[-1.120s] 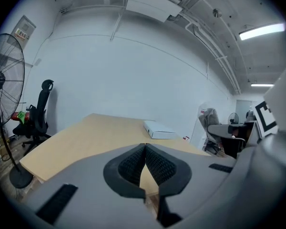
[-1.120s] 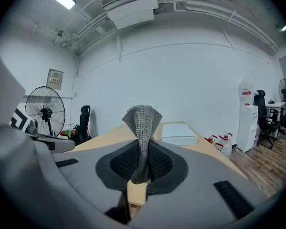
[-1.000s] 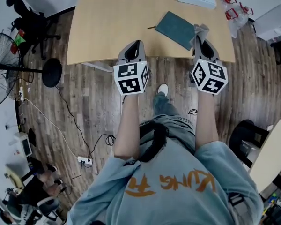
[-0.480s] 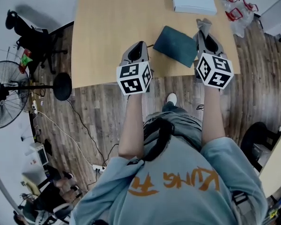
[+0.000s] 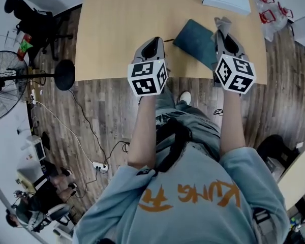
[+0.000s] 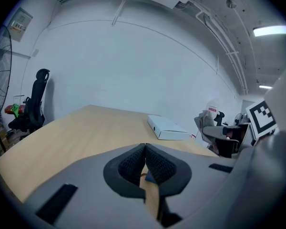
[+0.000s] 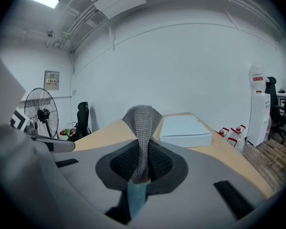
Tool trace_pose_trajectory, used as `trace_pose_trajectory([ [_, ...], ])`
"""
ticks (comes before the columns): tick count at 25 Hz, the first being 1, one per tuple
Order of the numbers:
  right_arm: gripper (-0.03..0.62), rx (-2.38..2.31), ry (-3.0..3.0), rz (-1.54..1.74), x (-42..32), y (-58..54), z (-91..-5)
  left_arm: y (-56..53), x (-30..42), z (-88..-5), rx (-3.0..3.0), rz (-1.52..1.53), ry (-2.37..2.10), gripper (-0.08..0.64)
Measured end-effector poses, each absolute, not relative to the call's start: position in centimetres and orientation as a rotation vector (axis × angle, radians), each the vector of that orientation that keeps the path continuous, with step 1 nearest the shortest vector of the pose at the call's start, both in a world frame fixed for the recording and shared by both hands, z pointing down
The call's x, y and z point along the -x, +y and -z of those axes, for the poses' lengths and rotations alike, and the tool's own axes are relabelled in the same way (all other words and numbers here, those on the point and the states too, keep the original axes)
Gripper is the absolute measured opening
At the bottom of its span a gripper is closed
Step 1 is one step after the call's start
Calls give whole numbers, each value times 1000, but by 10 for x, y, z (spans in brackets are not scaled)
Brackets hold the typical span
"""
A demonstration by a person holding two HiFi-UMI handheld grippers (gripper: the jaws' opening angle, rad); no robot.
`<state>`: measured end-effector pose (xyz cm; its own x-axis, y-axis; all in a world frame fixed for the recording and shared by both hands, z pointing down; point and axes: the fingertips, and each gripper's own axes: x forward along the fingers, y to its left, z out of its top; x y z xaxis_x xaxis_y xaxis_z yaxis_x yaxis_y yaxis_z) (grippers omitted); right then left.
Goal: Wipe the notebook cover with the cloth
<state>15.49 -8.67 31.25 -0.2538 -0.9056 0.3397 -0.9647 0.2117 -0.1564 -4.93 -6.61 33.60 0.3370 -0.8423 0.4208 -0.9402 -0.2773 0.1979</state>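
Resting on tan table (image 5: 117,29), notebook (image 5: 197,40), plank floor (image 5: 101,116), fan (image 5: 0,98)

R claw (image 7: 142,166) tight on grey cloth (image 7: 142,125); white box (image 7: 185,130) behind, fan (image 7: 41,112) far L.

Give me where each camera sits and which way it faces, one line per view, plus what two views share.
Head view: on the person's head, facing steeply down at the table, notebook, left gripper and right gripper; forearms show.
Left gripper view: rides the left gripper, facing along its shut, empty jaws across the table toward the white box.
Right gripper view: rides the right gripper, facing along jaws shut on the cloth.
Shared: both gripper views show the white box.
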Motion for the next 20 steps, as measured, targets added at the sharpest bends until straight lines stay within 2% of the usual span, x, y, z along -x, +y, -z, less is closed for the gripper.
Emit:
trace_pose_trajectory([
  [20, 28, -1561, -2283, -544, -67, -112, -369, -86, 95, -386, -2067, -268, -1551, 17],
])
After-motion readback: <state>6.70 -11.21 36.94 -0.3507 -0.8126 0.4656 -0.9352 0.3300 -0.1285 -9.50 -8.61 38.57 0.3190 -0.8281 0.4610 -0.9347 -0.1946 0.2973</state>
